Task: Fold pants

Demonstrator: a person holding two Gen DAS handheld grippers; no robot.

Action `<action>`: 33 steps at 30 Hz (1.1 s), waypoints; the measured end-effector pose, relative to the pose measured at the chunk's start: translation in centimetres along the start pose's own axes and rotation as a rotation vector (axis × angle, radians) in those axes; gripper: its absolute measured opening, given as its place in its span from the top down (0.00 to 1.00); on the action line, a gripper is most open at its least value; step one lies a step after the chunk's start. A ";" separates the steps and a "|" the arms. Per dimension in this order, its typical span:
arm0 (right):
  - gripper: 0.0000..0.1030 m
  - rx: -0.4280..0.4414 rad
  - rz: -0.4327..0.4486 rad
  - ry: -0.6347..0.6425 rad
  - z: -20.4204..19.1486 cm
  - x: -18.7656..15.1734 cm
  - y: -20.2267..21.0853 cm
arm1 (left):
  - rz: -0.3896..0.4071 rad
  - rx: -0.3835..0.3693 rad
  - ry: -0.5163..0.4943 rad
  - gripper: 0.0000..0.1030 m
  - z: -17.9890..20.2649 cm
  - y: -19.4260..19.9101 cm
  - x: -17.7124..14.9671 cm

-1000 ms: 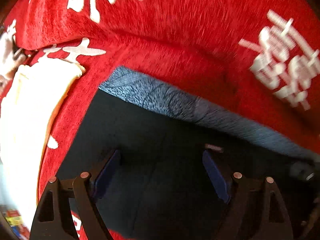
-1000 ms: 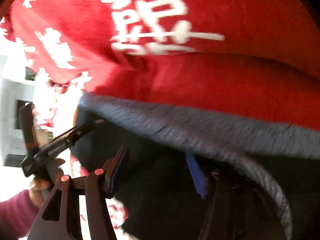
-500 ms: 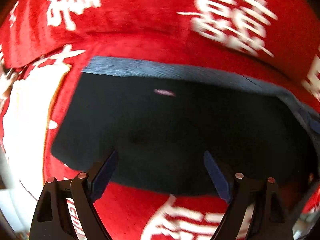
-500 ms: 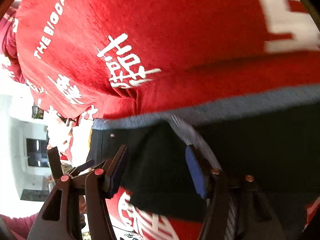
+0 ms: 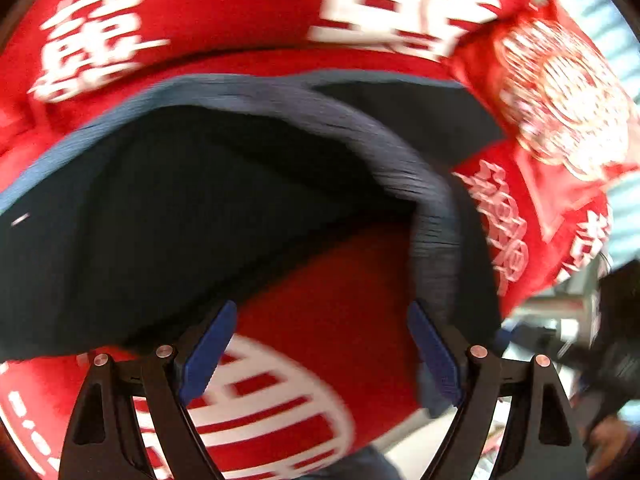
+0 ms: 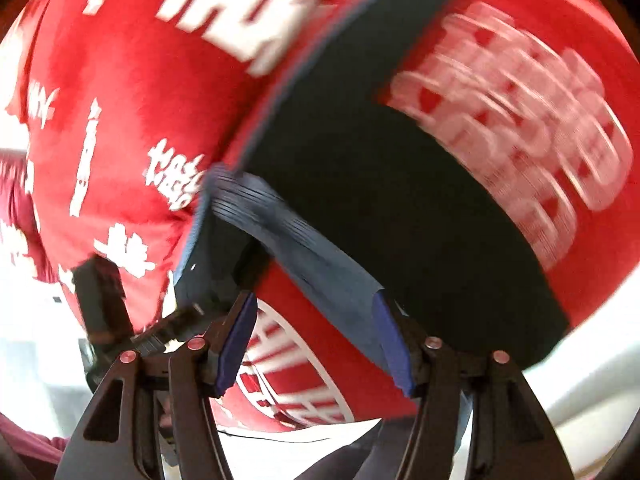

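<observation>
Dark pants (image 5: 200, 220) with a grey-blue waistband (image 5: 432, 220) lie on a red blanket; both views are motion-blurred. My left gripper (image 5: 320, 354) stands open over the pants' near edge, with only red blanket between its blue pads. The waistband curls up in a loop and runs down against its right finger. In the right wrist view, the pants (image 6: 380, 180) stretch away and the waistband (image 6: 300, 240) slants down to the right finger of my right gripper (image 6: 316, 344). Its jaws are open over red blanket. I cannot tell if the band hangs on either finger.
The red blanket (image 5: 340, 300) carries large white characters. A red printed cushion (image 5: 560, 92) sits at the upper right. The left gripper's black body (image 6: 100, 296) and a magenta sleeve (image 6: 24, 452) show at the lower left. A pale edge (image 6: 592, 360) lies to the right.
Both grippers swept sideways and rolled across the pants. Red blanket now shows between the jaws instead of dark cloth. The waistband has risen into a loop. The right jaws stand wider.
</observation>
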State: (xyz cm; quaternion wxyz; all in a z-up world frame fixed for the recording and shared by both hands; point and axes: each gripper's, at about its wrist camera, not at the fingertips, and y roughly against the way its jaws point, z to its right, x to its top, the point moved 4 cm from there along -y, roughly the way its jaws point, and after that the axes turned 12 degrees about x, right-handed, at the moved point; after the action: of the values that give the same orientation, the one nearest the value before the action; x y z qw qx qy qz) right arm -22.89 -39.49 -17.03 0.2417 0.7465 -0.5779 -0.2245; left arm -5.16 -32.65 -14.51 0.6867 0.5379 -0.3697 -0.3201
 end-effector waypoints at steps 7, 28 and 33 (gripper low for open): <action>0.38 0.031 0.073 -0.206 8.9 -6.4 1.6 | -0.050 -0.030 -0.092 0.15 4.7 -2.6 -0.3; 0.86 0.349 -0.003 -0.140 4.3 2.7 4.4 | -0.063 -0.111 -0.049 0.77 9.4 -0.1 5.2; 0.86 0.384 0.041 -0.086 2.1 11.3 6.4 | 0.004 -0.109 -0.015 0.77 10.0 0.7 10.7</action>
State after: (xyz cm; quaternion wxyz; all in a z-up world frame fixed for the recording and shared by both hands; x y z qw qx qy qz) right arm -26.39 -52.04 -15.29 0.0746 0.7566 -0.6349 -0.1371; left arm -8.07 -46.45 -10.64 0.7127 0.4968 -0.3579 -0.3423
